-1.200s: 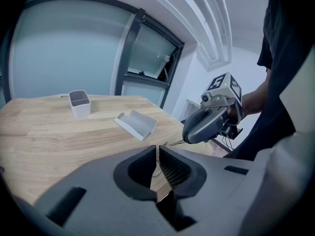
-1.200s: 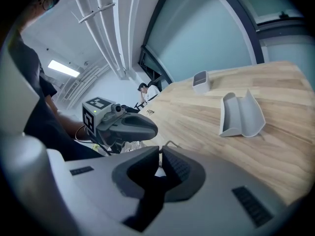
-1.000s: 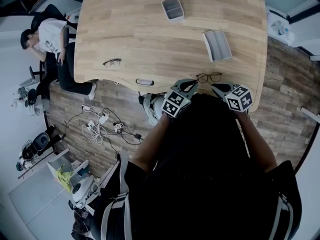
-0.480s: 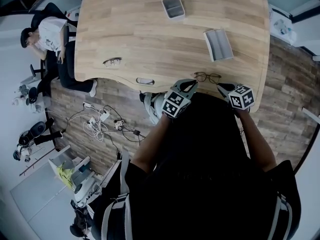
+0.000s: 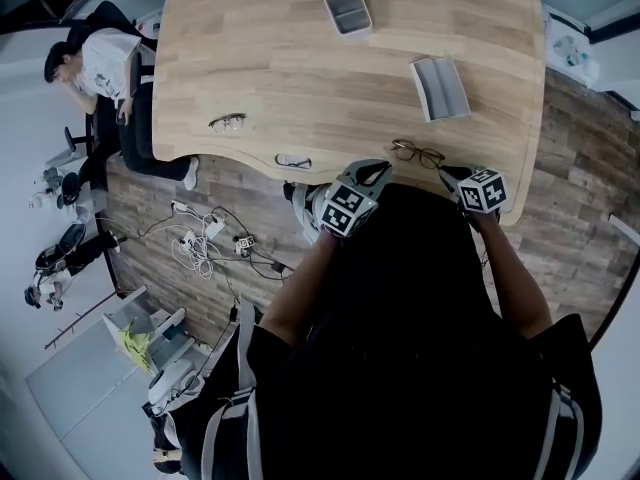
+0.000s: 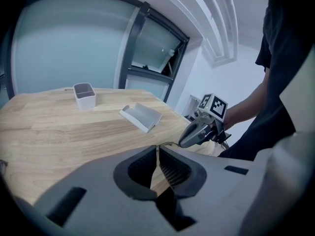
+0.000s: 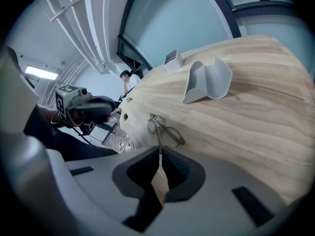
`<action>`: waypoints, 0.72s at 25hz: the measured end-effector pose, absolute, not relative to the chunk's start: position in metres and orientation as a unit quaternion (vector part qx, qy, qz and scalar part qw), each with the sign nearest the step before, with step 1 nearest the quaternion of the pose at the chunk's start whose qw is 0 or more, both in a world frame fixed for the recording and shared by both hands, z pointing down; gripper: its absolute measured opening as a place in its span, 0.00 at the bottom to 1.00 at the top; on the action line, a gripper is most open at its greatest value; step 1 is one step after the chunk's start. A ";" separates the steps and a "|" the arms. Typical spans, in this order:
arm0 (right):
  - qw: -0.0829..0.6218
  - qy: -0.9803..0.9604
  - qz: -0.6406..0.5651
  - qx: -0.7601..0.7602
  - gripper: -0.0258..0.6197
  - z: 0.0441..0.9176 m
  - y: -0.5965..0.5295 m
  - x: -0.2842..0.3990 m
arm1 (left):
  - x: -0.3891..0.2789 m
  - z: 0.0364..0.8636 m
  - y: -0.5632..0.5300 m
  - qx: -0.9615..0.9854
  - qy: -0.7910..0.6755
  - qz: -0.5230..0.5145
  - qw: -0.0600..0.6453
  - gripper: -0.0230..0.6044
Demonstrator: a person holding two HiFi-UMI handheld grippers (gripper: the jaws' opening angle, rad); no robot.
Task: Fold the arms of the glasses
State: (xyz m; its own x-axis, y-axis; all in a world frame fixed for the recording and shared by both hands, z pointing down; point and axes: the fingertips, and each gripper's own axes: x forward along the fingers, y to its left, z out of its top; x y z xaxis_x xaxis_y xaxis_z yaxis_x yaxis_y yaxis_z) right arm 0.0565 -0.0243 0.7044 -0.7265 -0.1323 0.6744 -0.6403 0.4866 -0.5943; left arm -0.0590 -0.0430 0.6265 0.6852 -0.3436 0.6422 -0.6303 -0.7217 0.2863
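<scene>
Thin dark-framed glasses (image 5: pixel 418 153) lie open near the table's front edge, between my two grippers. In the right gripper view the glasses (image 7: pixel 165 130) lie just beyond the jaws, and one arm runs straight back into the slit between them. My right gripper (image 7: pixel 159 150) is shut on the end of that arm. My left gripper (image 5: pixel 377 171) hangs at the table's edge to the left of the glasses, jaws shut with nothing seen between them. From the left gripper (image 6: pixel 157 148) only a thin sliver of the frame (image 6: pixel 170 144) shows over the jaws.
An open grey glasses case (image 5: pixel 438 88) lies behind the glasses, and a small grey tray (image 5: pixel 348 11) stands at the far edge. A second pair of glasses (image 5: pixel 227 122) and a third (image 5: pixel 293 160) lie to the left. A seated person (image 5: pixel 100 68) is beside the table's left end.
Both grippers and the glasses have kept nearly the same places; only the head view has shifted slightly.
</scene>
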 end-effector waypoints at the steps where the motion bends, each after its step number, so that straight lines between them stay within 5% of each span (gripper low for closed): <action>1: 0.286 -0.813 0.448 0.237 0.10 0.707 -0.024 0.057 | -0.060 0.627 -0.043 0.882 -0.276 0.286 0.251 0.07; 18: 0.316 -0.808 0.441 0.230 0.10 0.728 -0.025 0.056 | -0.062 0.612 -0.048 0.889 -0.295 0.266 0.229 0.07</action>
State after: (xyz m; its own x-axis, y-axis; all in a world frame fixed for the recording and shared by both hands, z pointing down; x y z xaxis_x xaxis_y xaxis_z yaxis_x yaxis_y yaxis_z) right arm 0.0562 -0.0253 0.7282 -0.6949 -0.0923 0.7131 -0.6498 0.5054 -0.5678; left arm -0.0623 -0.0476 0.6124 0.6848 -0.4024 0.6075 -0.6462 -0.7207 0.2510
